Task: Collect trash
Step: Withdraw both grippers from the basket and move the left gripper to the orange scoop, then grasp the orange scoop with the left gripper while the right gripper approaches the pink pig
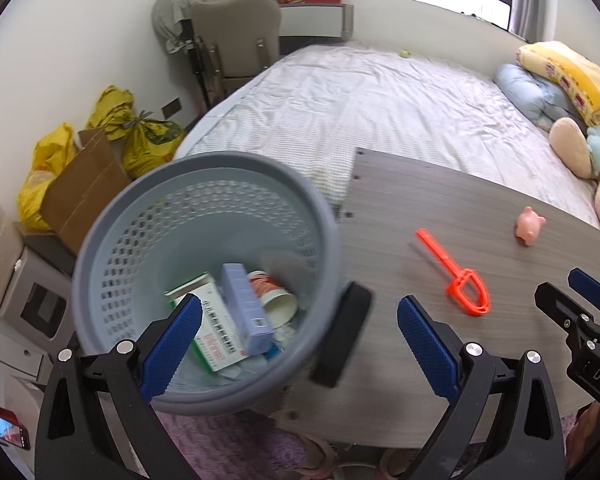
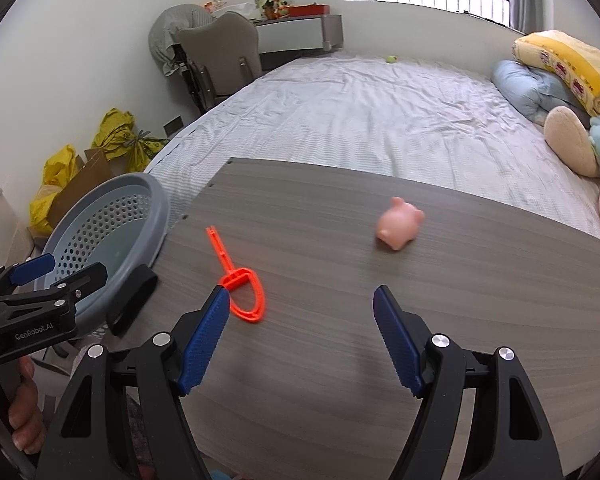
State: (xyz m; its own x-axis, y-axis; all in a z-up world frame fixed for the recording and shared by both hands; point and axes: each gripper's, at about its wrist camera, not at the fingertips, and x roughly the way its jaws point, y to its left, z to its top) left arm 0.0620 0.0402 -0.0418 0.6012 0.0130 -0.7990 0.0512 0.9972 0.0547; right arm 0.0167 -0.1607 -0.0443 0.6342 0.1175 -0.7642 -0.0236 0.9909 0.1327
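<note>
The left gripper [image 1: 300, 332] is closest, and its jaws stand wide with nothing in them. One blue finger hangs over the grey bin [image 1: 204, 280] and the other over the tabletop [image 1: 440, 208]. The bin sits right at the tabletop's edge. Inside it lie a green and white box [image 1: 216, 332], a pale purple box [image 1: 244, 304] and a paper cup [image 1: 276, 296]. A black flat thing [image 1: 342, 336] sticks out over the tabletop edge, just beside the bin's rim. I cannot tell if it touches.

The right gripper [image 2: 300, 340] also has wide, empty jaws. The orange plastic tool [image 2: 240, 292] lies by its left finger. The pink toy pig [image 2: 400, 226] sits farther from the bin.

The black thing could slip off and miss the bin if bumped. The thin orange tool may slide away from closing jaws. The pig might roll.
</note>
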